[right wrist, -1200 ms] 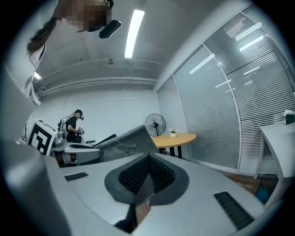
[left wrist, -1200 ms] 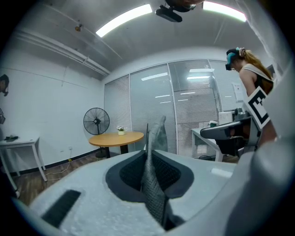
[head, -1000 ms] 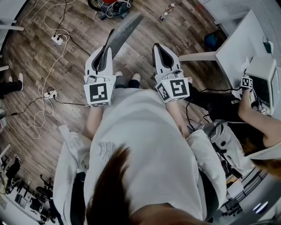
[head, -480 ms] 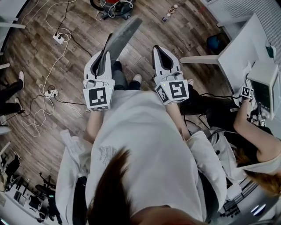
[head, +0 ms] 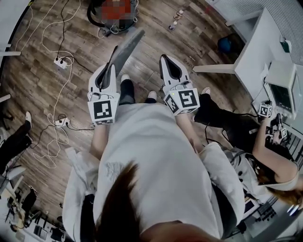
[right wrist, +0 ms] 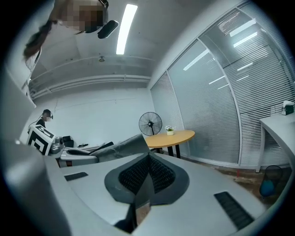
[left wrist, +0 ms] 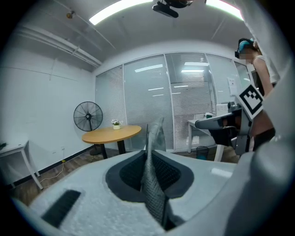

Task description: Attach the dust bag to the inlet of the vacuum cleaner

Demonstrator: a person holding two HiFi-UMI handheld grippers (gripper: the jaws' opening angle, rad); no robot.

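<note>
The dust bag [head: 124, 49] is a flat grey fabric piece that sticks out forward from my left gripper [head: 112, 53], whose jaws are shut on its near end. In the left gripper view the bag [left wrist: 153, 173] stands edge-on between the pads. My right gripper [head: 164, 57] is held beside it, shut with nothing between its pads [right wrist: 148, 159]. The vacuum cleaner [head: 102, 14], dark with a red top, stands on the wooden floor ahead of both grippers, partly behind a mosaic patch. Its inlet cannot be made out.
Cables and power strips [head: 59, 40] trail over the floor at left. A white desk [head: 265, 42] and a seated person [head: 265, 151] are at right, with a blue bin [head: 225, 45] and small bottles [head: 176, 19] nearby. A round wooden table [left wrist: 110, 134] and a fan [left wrist: 88, 116] stand further off.
The floor has slid down the head view and the vacuum cleaner has come further into view at the top. Both grippers keep their hold and spacing, carried forward together.
</note>
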